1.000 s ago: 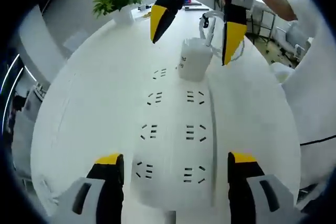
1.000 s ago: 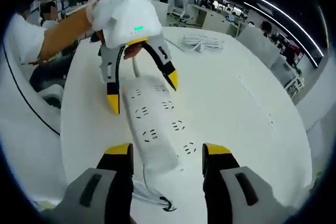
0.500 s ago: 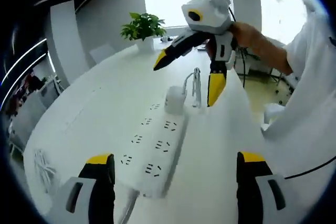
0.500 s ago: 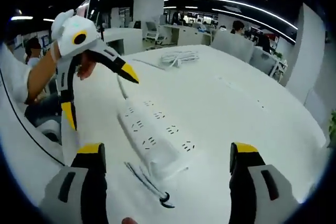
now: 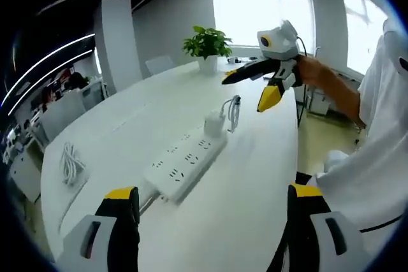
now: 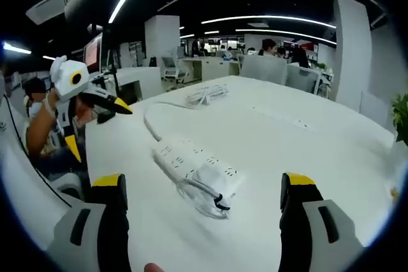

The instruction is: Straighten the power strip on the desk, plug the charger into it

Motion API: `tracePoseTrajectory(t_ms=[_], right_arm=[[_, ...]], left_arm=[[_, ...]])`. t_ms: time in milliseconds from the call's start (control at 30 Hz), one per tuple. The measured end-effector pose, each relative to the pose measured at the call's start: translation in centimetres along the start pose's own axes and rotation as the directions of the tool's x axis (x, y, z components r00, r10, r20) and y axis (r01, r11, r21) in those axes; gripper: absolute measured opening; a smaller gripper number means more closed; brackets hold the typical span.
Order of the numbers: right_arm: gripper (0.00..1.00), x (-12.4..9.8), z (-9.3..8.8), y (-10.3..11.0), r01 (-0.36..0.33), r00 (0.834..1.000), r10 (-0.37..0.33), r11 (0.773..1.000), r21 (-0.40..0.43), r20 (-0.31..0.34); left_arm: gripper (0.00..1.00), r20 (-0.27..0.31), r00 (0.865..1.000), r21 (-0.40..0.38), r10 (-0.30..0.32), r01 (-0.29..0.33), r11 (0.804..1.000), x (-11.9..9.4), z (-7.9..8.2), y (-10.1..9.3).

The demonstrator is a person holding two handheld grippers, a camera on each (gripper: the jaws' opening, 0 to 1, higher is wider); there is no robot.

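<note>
Left gripper view: hand-held gripper (image 5: pixel 204 221) wide open, empty

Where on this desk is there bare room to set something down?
Bare desk lies between the power strip and the near edge, and between the strip and the plant. The far side past the strip, toward the coiled cable, is also bare. It is crowded at the strip's charger end with its cord.
</note>
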State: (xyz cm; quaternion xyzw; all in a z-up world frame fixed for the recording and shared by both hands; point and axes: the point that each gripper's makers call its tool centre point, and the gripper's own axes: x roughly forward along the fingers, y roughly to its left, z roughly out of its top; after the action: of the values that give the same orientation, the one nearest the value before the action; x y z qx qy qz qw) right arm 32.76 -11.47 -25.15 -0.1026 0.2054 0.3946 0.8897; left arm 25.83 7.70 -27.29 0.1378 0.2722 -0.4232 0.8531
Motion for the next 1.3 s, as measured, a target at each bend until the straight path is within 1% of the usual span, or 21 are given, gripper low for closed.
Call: tracePoseTrajectory(t_ms=[67,133,200,267,400,500,567,700,800,1067,1167,1300], right_arm=[[0.97,-0.7,0.2,0.1,0.016,1.0,-0.016,1.0,-0.001,0.018],[0.97,-1.5,0.4,0.4,0.026,0.999,-0.026,1.0,-0.003,0.033],[0.97,-2.2,0.4,0.8,0.031,0.998,-0.031,1.0,0.001,0.046],[0.97,-2.6,0.2,1.2,0.031,0.998,-0.031,0.999,0.012,0.052],[0.97,-3.7,-0.1,1.9,0.043,0.997,-0.044,0.999,0.007,0.056],[0.97,-5.0,-0.3,2.1,0.07,0.996,-0.069,0.998,-0.003,0.053],[0.97,-6.1,-0.2,2.2,0.091,0.994,-0.09,0.996,-0.003,0.059],[0.97,-7.7,-0.1,2.7,0.118,0.99,-0.117,0.993,-0.002,0.076],[0.97,-8.6,-0.4,3.3,0.133,0.988,-0.132,0.991,0.0,0.081],[0.97,-9.5,-2.1,4.1,0.159,0.984,-0.16,0.987,0.028,0.075],[0.97,-9.8,-2.8,4.0,0.177,0.981,-0.18,0.983,0.038,0.074],[0.97,-10.4,-3.6,4.1,0.191,0.978,-0.194,0.98,0.053,0.072]], left_arm=[[0.96,0.023,1.0,-0.037,0.009,-0.008,0.999,-1.1,-0.1,-0.4],[0.96,0.039,0.999,-0.051,0.016,-0.014,0.999,-2.0,-0.2,-0.9],[0.96,0.031,0.999,-0.066,0.028,-0.026,0.997,-2.9,-0.6,-1.5],[0.96,0.018,0.998,-0.058,0.059,-0.057,0.997,-3.6,-0.9,-1.6],[0.96,0.028,0.997,-0.059,0.076,-0.075,0.995,-4.7,-1.1,-2.3],[0.96,0.045,0.996,-0.076,0.082,-0.079,0.994,-5.4,-1.4,-2.9],[0.96,0.043,0.995,-0.094,0.088,-0.083,0.992,-5.9,-1.7,-3.1],[0.96,0.036,0.992,-0.113,0.124,-0.12,0.986,-7.1,-2.4,-3.3],[0.96,0.029,0.989,-0.122,0.147,-0.143,0.982,-8.0,-2.9,-3.5],[0.96,0.026,0.984,-0.14,0.174,-0.169,0.976,-9.1,-4.4,-4.0],[0.96,0.013,0.983,-0.158,0.185,-0.181,0.971,-9.1,-5.1,-3.9],[0.96,-0.007,0.983,-0.147,0.182,-0.181,0.972,-9.2,-5.8,-4.4]])
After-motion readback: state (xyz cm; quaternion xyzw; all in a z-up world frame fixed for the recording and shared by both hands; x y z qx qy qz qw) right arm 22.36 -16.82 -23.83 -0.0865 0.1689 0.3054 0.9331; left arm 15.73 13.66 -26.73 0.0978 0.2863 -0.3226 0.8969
